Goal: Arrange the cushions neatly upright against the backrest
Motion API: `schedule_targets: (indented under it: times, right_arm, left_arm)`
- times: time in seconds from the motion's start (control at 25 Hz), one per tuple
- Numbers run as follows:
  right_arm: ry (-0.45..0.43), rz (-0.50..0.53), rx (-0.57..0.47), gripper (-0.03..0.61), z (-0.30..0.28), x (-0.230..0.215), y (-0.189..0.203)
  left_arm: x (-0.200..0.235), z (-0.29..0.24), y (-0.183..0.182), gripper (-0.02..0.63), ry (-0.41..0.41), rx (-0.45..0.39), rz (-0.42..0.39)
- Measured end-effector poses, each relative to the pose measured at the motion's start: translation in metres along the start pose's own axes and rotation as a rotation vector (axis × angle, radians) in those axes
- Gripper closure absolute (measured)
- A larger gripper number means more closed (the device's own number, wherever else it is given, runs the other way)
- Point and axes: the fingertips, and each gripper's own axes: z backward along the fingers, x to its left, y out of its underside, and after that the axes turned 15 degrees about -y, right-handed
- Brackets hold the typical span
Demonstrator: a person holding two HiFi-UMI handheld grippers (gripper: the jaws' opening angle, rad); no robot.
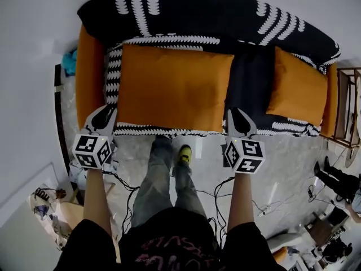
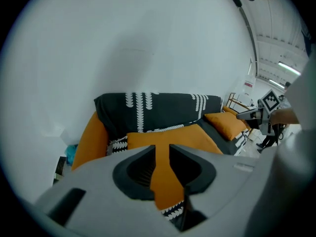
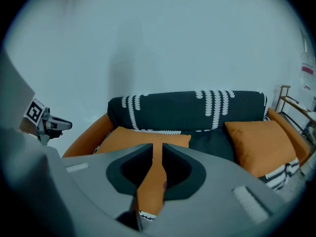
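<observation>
- White wall and pale floor [image 1: 282, 162] frame the head view. A black patterned sofa [image 1: 225, 16] carries a large orange cushion [image 1: 175, 86] lying flat on its left seat and a smaller orange cushion [image 1: 297, 89] at its right end. The left gripper [image 1: 103, 120] and right gripper [image 1: 239, 123] hover at the seat's near edge, by the large cushion's near corners.
- Left gripper view: the jaws stand slightly apart with nothing clamped, and the large cushion shows through the gap.
- Right gripper view: the jaws are likewise narrowly apart and empty.
</observation>
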Motion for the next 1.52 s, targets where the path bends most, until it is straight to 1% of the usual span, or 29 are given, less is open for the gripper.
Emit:
schedule_targets:
  times: [0.16,0.24,0.32,0.4,0.48,0.6,0.76,0.84,0.92,1.0,1.2,1.36,1.52]
  right_arm:
    - [-0.012,-0.030,0.064,0.472,-0.027,-0.012,0.024]
    - [-0.014,-0.050,0.095,0.437,-0.036,-0.018,0.038]
    - [-0.014,-0.061,0.120,0.417,-0.046,-0.025,0.049]
    - [-0.009,-0.074,0.134,0.413,-0.055,-0.034,0.060]
    - [-0.007,-0.095,0.141,0.394,-0.063,-0.045,0.070]
    - [-0.007,-0.139,0.161,0.356,-0.078,-0.063,0.086]
    - [-0.008,-0.194,0.189,0.304,-0.096,-0.076,0.107]
    - [0.000,-0.205,0.194,0.295,-0.104,-0.084,0.117]
    - [0.011,-0.224,0.194,0.288,-0.111,-0.095,0.124]
    - [0.011,-0.244,0.197,0.281,-0.120,-0.104,0.131]
    - [0.002,-0.280,0.218,0.230,-0.141,-0.121,0.149]
    - [-0.001,-0.287,0.257,0.218,-0.161,-0.132,0.164]
    - [0.008,-0.304,0.279,0.175,-0.169,-0.134,0.172]
  left_arm:
    - [0.009,-0.034,0.015,0.490,0.019,0.038,0.060]
    - [0.014,-0.051,0.022,0.468,0.031,0.058,0.071]
    - [0.020,-0.068,0.027,0.445,0.034,0.076,0.055]
    - [0.024,-0.085,0.031,0.433,0.037,0.091,0.035]
    - [0.024,-0.100,0.035,0.420,0.045,0.103,0.026]
    - [0.020,-0.123,0.044,0.393,0.060,0.131,0.018]
    - [0.023,-0.145,0.064,0.364,0.069,0.178,0.003]
    - [0.026,-0.156,0.074,0.348,0.072,0.197,0.003]
    - [0.026,-0.167,0.083,0.318,0.083,0.220,0.019]
    - [0.026,-0.178,0.090,0.305,0.090,0.239,0.030]
    - [0.026,-0.203,0.104,0.262,0.106,0.277,0.010]
    - [0.027,-0.225,0.113,0.245,0.112,0.301,0.006]
    - [0.028,-0.234,0.118,0.241,0.111,0.317,-0.017]
